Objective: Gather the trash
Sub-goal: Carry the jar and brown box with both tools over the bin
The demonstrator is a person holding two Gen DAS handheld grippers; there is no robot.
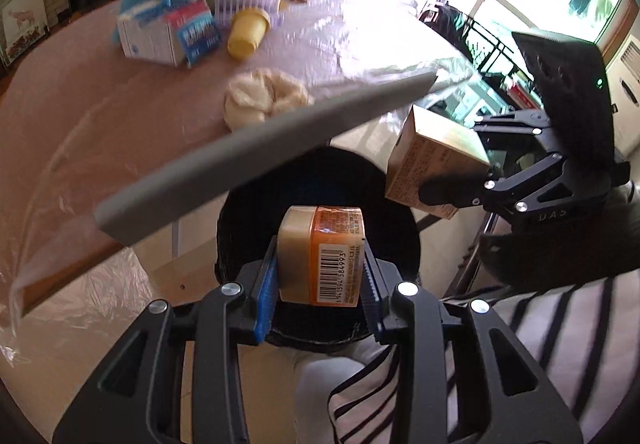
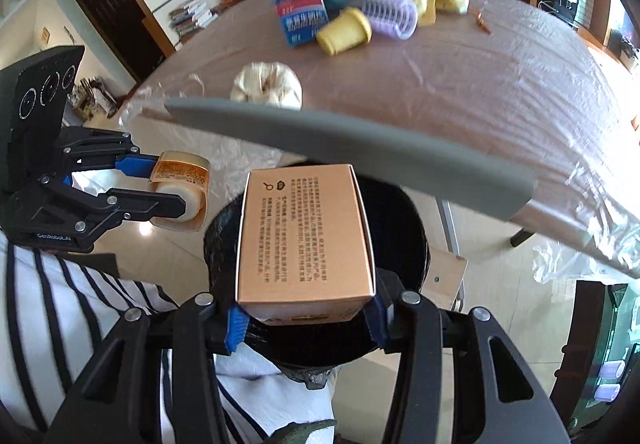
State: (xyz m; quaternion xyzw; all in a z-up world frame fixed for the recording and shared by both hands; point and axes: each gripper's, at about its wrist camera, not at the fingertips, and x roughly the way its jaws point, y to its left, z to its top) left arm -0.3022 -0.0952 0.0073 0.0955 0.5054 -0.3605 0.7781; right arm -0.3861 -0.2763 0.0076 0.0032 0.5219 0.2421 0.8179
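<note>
The left gripper point(image 1: 320, 276) squeezes a little jar point(image 1: 322, 254) and the right gripper point(image 2: 306, 318) squeezes a tan box point(image 2: 304, 240), both right above the black bin point(image 2: 404, 228), so dropping crooked could bounce them off its rim.

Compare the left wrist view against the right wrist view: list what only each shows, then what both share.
Left wrist only: the barcode on the orange jar in the left gripper.
Right wrist only: the printed text on the tan box in the right gripper.
Both: the black bin, grey table edge, cream cloth and yellow cup.
</note>
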